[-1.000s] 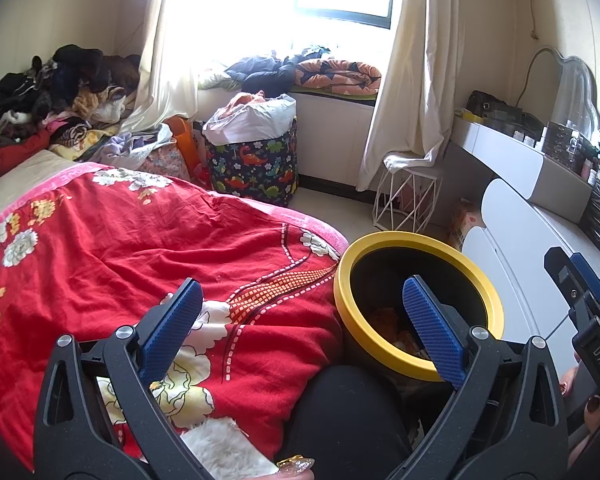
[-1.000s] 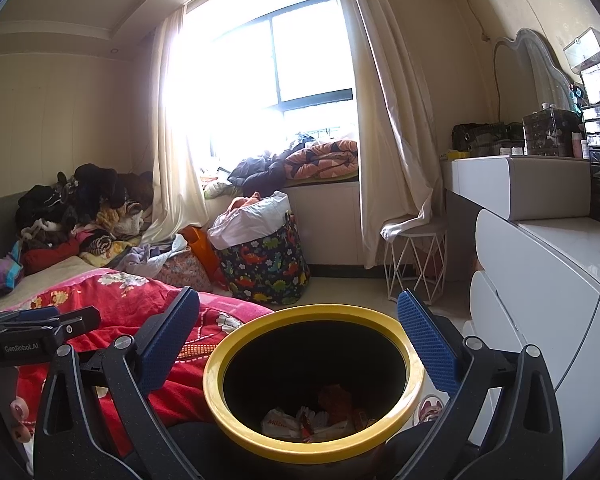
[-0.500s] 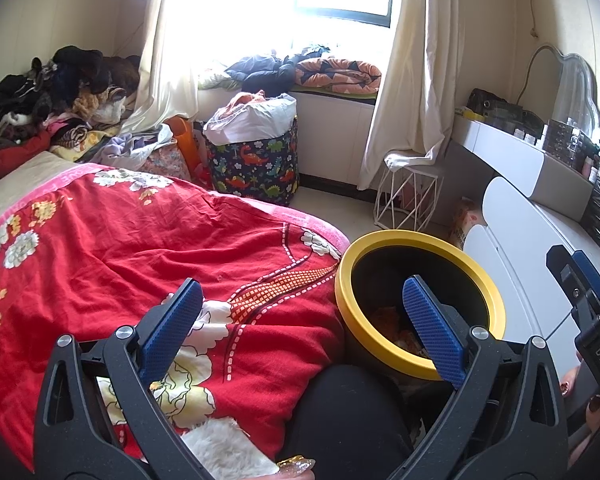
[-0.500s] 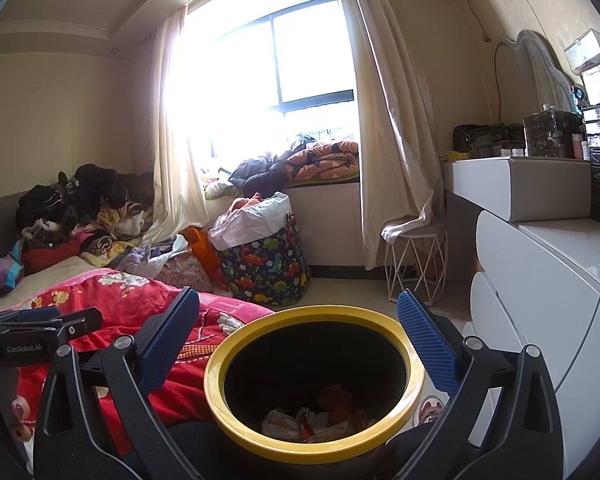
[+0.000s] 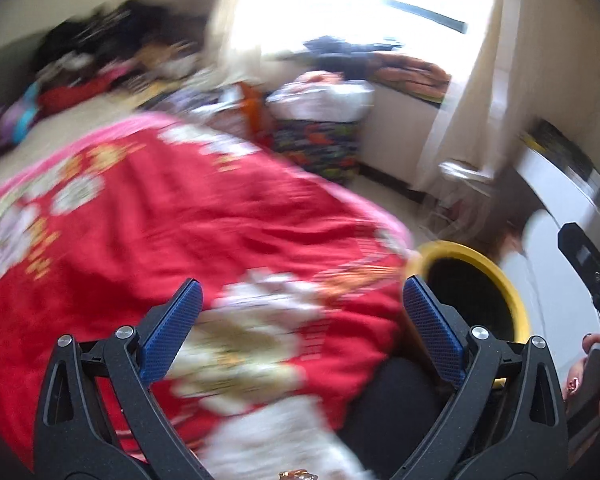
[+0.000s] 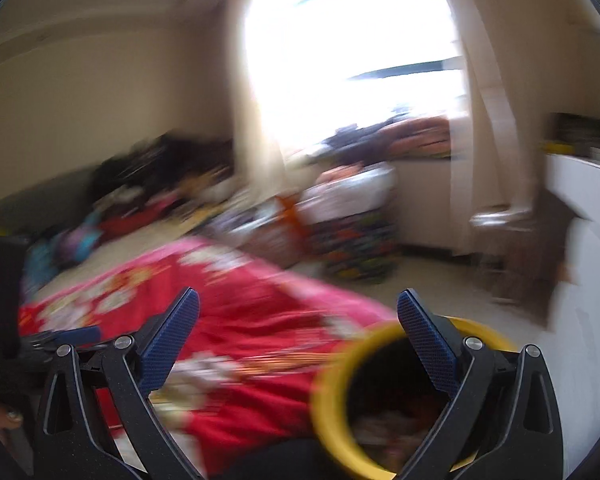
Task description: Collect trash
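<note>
- Both views are smeared by motion blur, so fine detail cannot be made out.
- The left gripper (image 5: 302, 312) is seen spread wide, nothing caught between its blue pads; it hangs over the red floral blanket (image 5: 148, 232).
- The right gripper (image 6: 298, 318) is likewise spread wide and empty, its right pad lined up over the rim of the yellow-rimmed bin (image 6: 332, 396).
- The bin is found low and to the right in both views, pressed close against the blanket's edge; crumpled wrappers can be glimpsed at its bottom in the right view, dimly.
- The bin appears to be kept beside the bed so that trash can be dropped in with a short reach.
- No loose trash can be picked out on the blanket through the blur; the search step is judged to be in hand.
- Open room is offered over the blanket to the left; to the right, the white dresser (image 5: 556, 280) stands near the bin, so the swing is limited there.
- The patterned laundry basket (image 5: 320, 148) sits well apart, by the window.
</note>
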`<action>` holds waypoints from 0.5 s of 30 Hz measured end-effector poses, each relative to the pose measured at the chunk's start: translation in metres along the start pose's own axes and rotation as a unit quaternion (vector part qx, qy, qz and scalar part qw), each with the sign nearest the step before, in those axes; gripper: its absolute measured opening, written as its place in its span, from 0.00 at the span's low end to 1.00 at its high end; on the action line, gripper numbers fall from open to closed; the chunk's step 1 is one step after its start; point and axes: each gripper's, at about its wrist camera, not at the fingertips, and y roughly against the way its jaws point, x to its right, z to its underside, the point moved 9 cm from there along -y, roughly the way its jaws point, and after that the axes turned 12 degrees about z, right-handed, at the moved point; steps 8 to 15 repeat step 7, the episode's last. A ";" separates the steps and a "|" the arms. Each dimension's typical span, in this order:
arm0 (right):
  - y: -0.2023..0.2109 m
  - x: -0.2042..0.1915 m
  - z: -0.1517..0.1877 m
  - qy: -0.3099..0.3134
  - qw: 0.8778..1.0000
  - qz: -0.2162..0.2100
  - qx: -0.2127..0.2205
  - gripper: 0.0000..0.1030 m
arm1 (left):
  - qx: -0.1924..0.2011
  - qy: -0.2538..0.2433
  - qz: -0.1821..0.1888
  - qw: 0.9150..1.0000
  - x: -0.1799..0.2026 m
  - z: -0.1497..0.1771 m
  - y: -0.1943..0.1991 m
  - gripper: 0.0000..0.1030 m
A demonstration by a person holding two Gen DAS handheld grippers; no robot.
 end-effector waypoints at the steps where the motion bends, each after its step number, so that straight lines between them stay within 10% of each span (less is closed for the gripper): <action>1: -0.011 -0.029 -0.004 0.018 0.999 -0.038 -0.018 0.94 | 0.001 0.032 -0.031 0.999 -0.035 -0.002 0.012 0.89; 4: -0.044 -0.139 -0.001 0.102 0.983 -0.134 -0.078 0.94 | 0.020 0.126 -0.142 0.982 -0.148 0.004 0.059 0.89; 7: -0.076 -0.261 0.042 0.152 0.942 -0.239 -0.183 0.94 | 0.022 0.209 -0.276 0.938 -0.262 0.039 0.115 0.89; 15: -0.076 -0.261 0.042 0.152 0.942 -0.239 -0.183 0.94 | 0.022 0.209 -0.276 0.938 -0.262 0.039 0.115 0.89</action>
